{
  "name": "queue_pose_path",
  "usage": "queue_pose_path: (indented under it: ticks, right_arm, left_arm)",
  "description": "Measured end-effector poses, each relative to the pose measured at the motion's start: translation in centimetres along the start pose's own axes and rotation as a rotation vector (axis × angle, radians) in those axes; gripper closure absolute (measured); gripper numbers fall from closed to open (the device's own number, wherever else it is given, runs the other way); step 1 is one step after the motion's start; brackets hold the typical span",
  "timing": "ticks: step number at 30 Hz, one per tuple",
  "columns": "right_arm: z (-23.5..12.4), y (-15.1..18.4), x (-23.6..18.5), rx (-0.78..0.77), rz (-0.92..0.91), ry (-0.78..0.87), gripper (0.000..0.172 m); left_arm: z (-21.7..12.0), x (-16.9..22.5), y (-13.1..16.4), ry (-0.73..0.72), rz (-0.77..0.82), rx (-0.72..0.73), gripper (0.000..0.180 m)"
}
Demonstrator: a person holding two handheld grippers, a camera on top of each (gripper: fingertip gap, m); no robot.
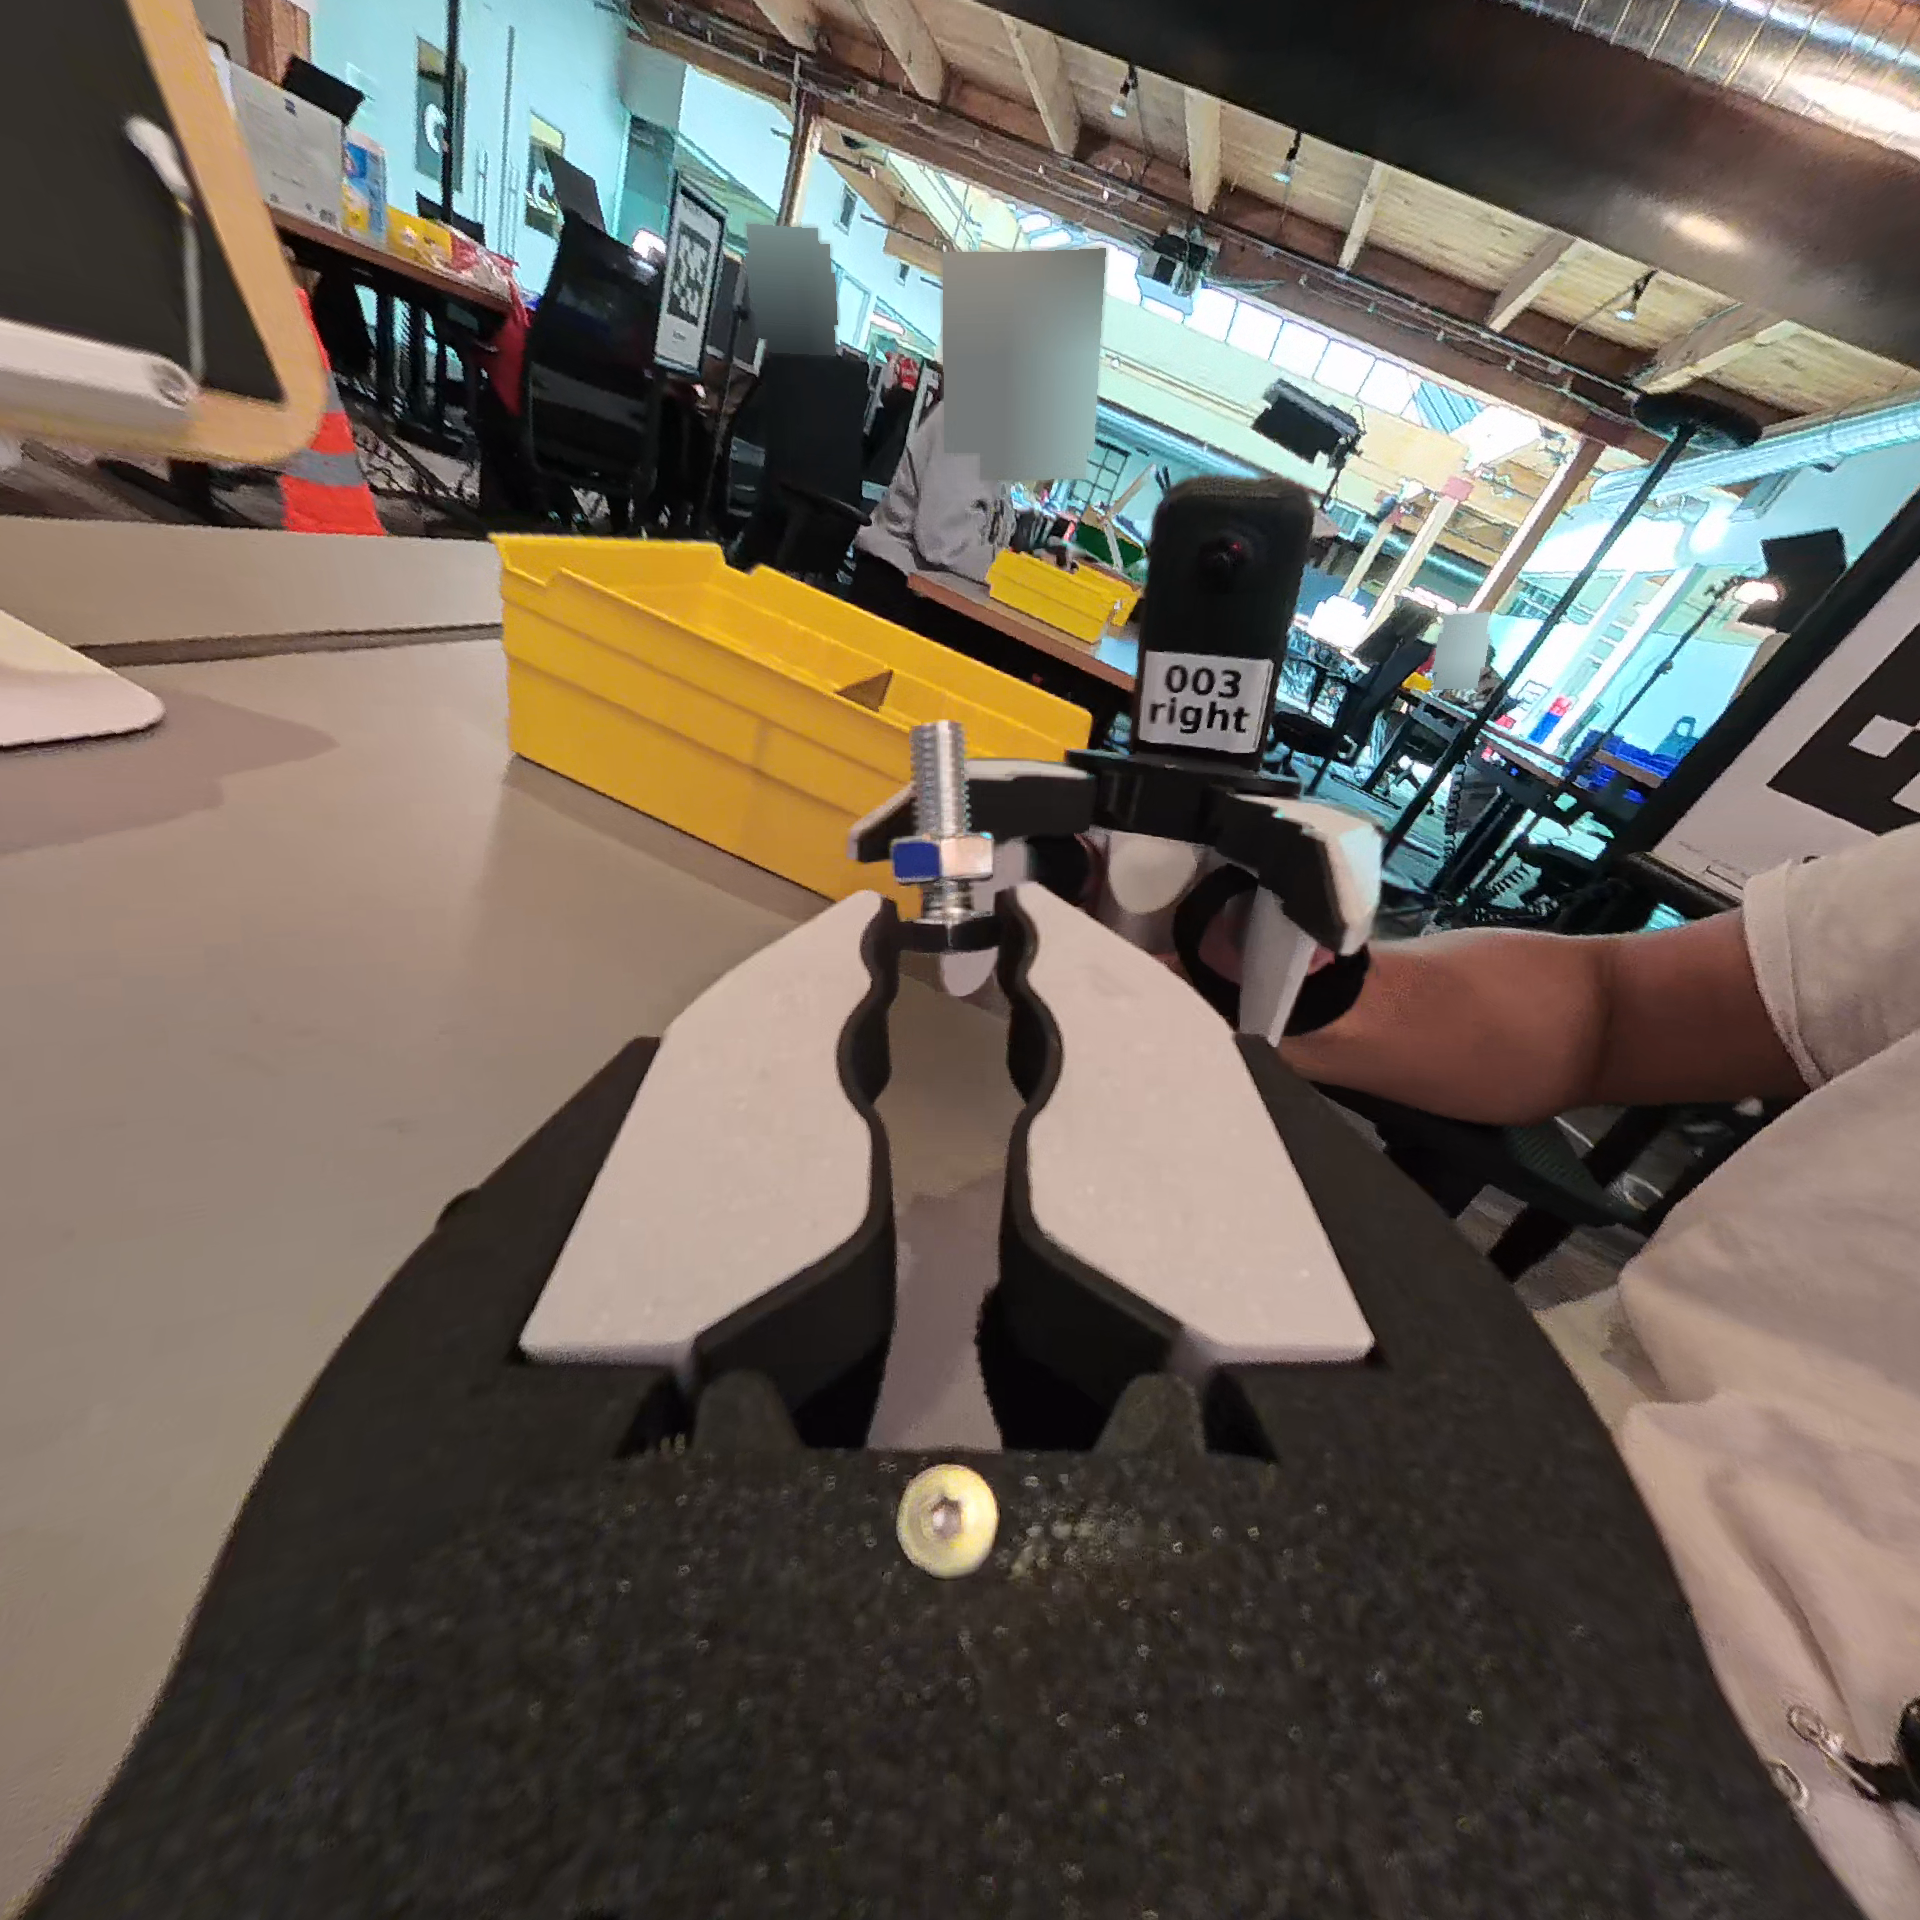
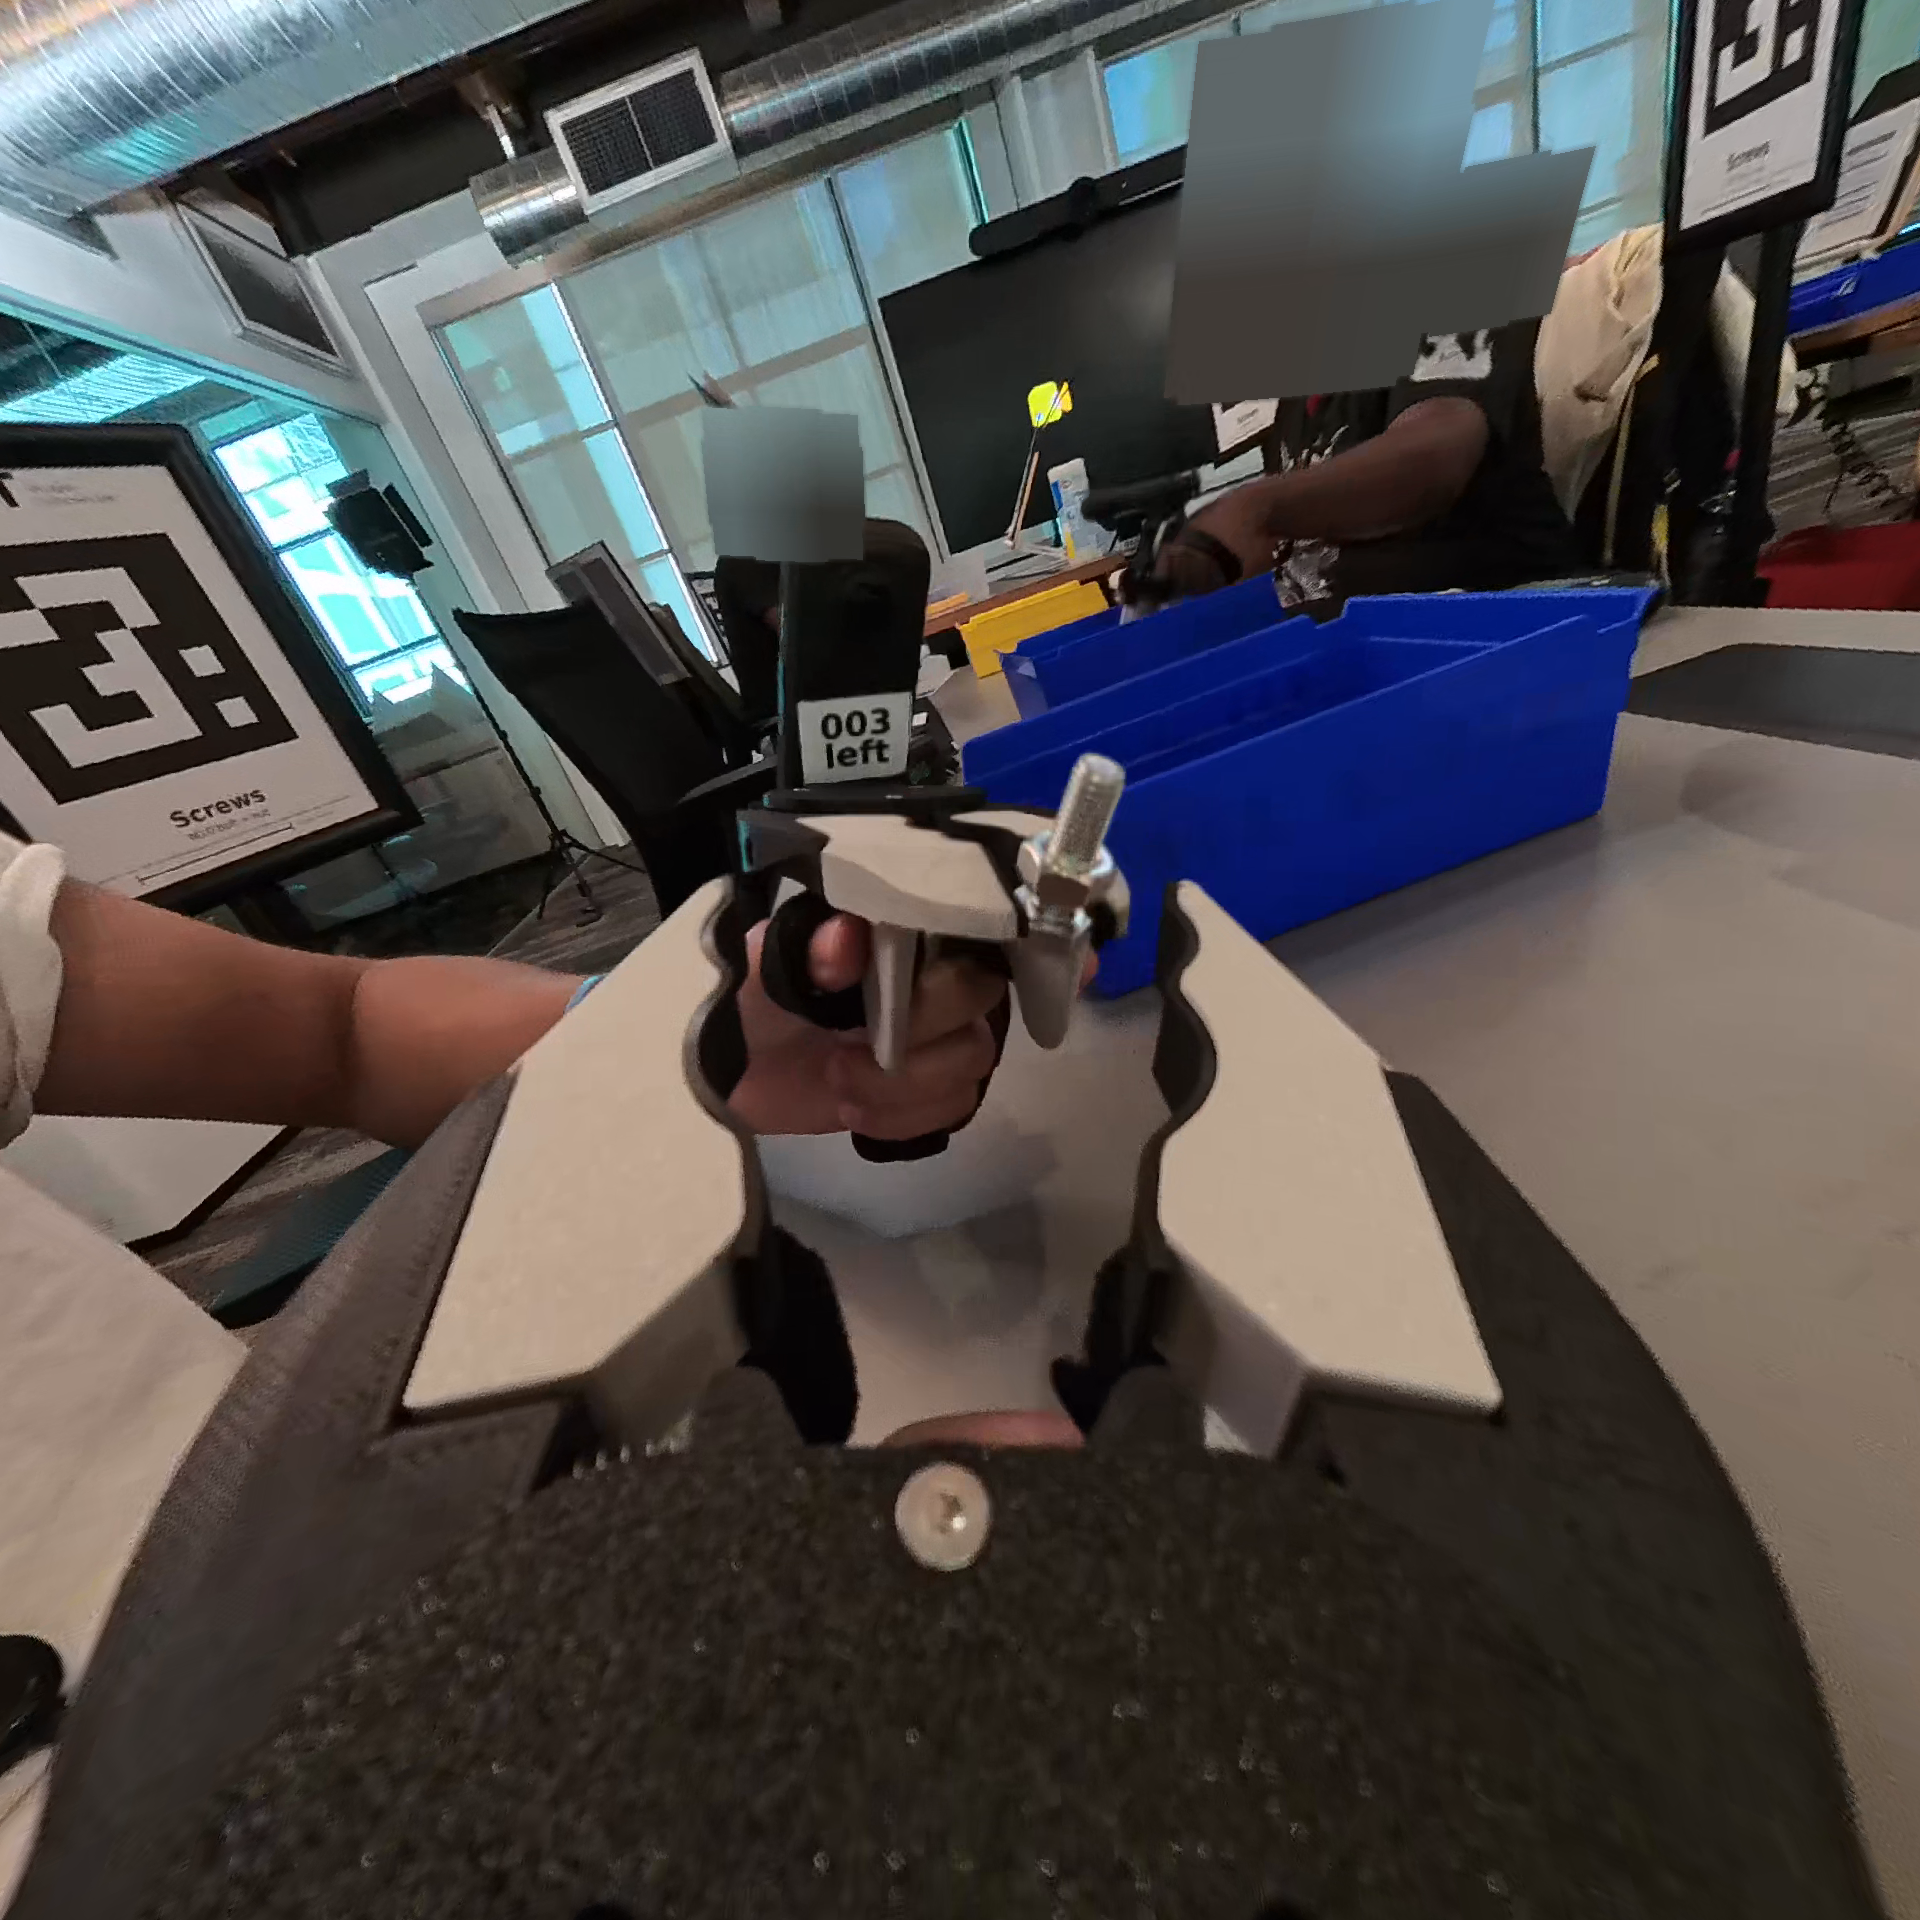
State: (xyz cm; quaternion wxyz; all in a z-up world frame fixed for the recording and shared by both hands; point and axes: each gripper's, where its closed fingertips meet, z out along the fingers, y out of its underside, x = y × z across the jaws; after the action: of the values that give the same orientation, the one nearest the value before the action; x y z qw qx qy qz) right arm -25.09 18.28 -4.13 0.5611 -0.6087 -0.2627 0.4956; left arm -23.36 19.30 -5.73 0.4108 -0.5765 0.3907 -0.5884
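The left gripper (image 1: pixel 940 940) held a silver bolt (image 1: pixel 940 821) by its head, jaws narrow, with the pads (image 1: pixel 871 940) pressed on either side. The threaded shank stood upright above the fingertips, and a hex nut (image 1: pixel 945 860) sat partway down it, one face showing blue. The bolt head itself was mostly sunk between the pads, so little of it could be made out.

The right gripper (image 2: pixel 940 935) stood with jaws wide and nothing in them. In the left view its fingers (image 1: pixel 1029 795) lay spread on either side of the shank, just behind the nut; motion blur made it hard to tell whether either finger touched the bolt. In the right view the left gripper's body covered the bolt head, and only the nut and shank (image 2: pixel 1081 821) showed, tilted to the right.

Both grippers hung over a grey table (image 1: pixel 260 987). A yellow bin (image 1: pixel 727 707) stood behind the bolt in the left view; its contents were hidden but for a small dark piece near the wall. A blue bin (image 2: pixel 1351 748) stood beyond the left gripper in the right view, its inside in shadow. A hand (image 2: pixel 883 1049) gripped the left gripper's handle, partly masked by the right fingers. A forearm (image 1: pixel 1507 1008) reached in from the right, cut off at the sleeve.
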Motion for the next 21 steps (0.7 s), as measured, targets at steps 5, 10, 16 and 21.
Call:
queue_pose_path:
  ticks: [5, 10, 16, 21]
  right_arm:
    - [0.4, 0.1, -1.0, -0.006, -0.022, -0.018, 0.093]
    - [0.8, 0.7, -1.5, -0.023, -0.019, -0.023, 0.084]
    - [0.5, 0.0, -1.3, -0.005, -0.061, -0.013, 0.084]
    - [-0.2, -0.3, -0.3, 0.002, -0.030, 0.006, 0.088]
  left_arm:
    - [-0.6, -0.5, -0.6, 0.017, -0.038, 0.043, 0.163]
    - [0.5, 0.8, 0.5, 0.066, -0.028, -0.004, 0.163]
    - [1.0, 1.4, 0.9, 0.080, -0.001, -0.037, 0.163]
    - [-0.2, 0.1, 0.0, 0.044, -0.021, -0.005, 0.163]
